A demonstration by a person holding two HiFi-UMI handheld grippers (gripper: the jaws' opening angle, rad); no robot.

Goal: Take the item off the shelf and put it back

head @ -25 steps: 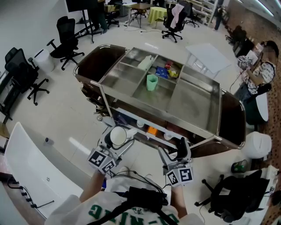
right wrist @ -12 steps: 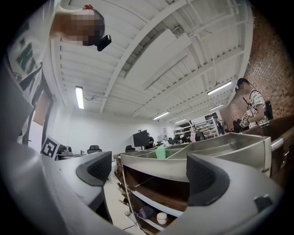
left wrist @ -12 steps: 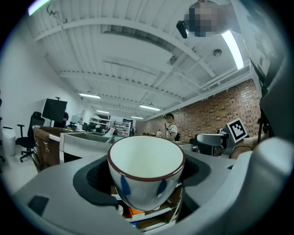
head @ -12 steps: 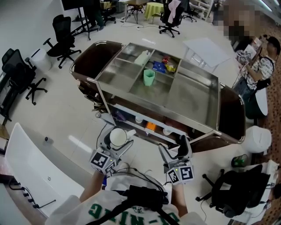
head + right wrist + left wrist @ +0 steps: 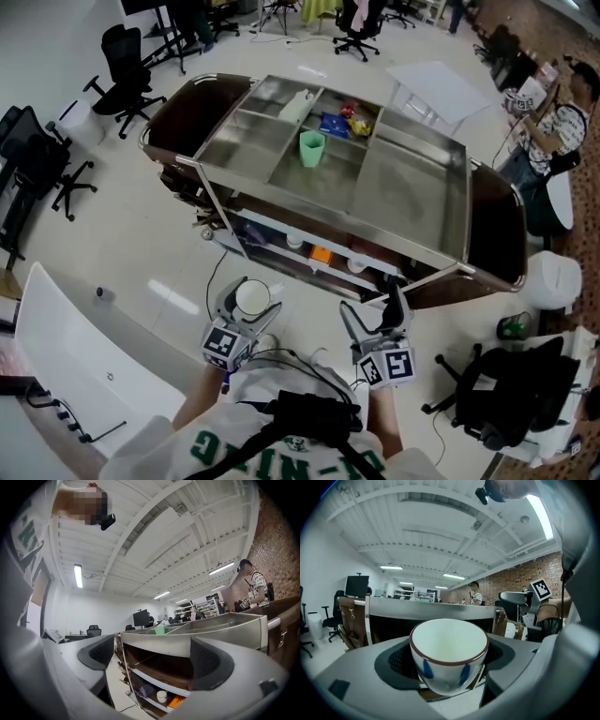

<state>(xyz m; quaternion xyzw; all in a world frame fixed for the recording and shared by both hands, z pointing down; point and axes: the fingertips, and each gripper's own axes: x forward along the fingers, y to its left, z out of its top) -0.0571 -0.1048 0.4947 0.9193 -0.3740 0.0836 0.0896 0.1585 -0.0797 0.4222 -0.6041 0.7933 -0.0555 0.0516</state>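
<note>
Clamped upright, low on its curved wall: white cup [image 5: 449, 654], dark-rimmed with blue marks, between the jaws of the left gripper [image 5: 249, 302], closed as far as the cup allows. Held near the person, off the cart [image 5: 417, 202] and short of its lower shelf [image 5: 154, 682]. To the right, the right gripper [image 5: 152, 660], jaws wide apart, nothing between them.

Likely trouble on the way back: rim clipping the shelf edge if brought in too high, a slip from so low a hold, or a bump against the small cup [image 5: 161, 696] already on that shelf.

Against a second ago: white cup and left gripper lower, nearer the person, farther from the cart; right gripper barely shifted.
</note>
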